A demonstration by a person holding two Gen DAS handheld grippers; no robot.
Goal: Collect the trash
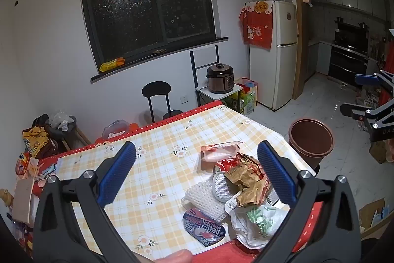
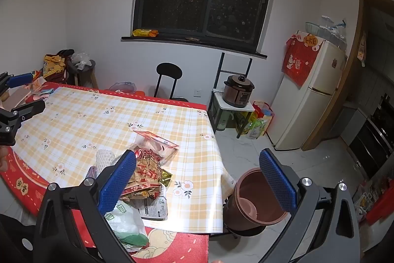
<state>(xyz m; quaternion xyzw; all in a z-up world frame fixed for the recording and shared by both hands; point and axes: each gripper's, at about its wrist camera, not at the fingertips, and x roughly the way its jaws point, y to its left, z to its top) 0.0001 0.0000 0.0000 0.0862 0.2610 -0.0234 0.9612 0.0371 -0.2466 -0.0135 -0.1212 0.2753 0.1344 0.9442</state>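
A heap of trash lies near the corner of the yellow checked table (image 1: 157, 139) (image 2: 81, 120). In it are a clear plastic tray (image 1: 219, 154) (image 2: 157, 144), a crumpled brown-and-red wrapper (image 1: 248, 179) (image 2: 145, 176), a white foam net (image 1: 202, 196) (image 2: 103, 159), a dark snack packet (image 1: 204, 228) and a white bag with green print (image 1: 256, 223) (image 2: 125, 221). A brown bin (image 1: 311, 139) (image 2: 256, 199) stands on the floor just off that corner. My left gripper (image 1: 197, 174) (image 2: 24, 95) hangs open above the heap. My right gripper (image 2: 197, 183) (image 1: 357, 95) is open too, over the table's edge between heap and bin. Neither holds anything.
A black chair (image 2: 170, 80) stands behind the table under the dark window. A rice cooker (image 2: 238, 90) sits on a small stand beside a white fridge (image 2: 310, 100). Bags (image 2: 258, 122) lie on the floor there. A cluttered stool (image 2: 81, 65) stands at the far left corner.
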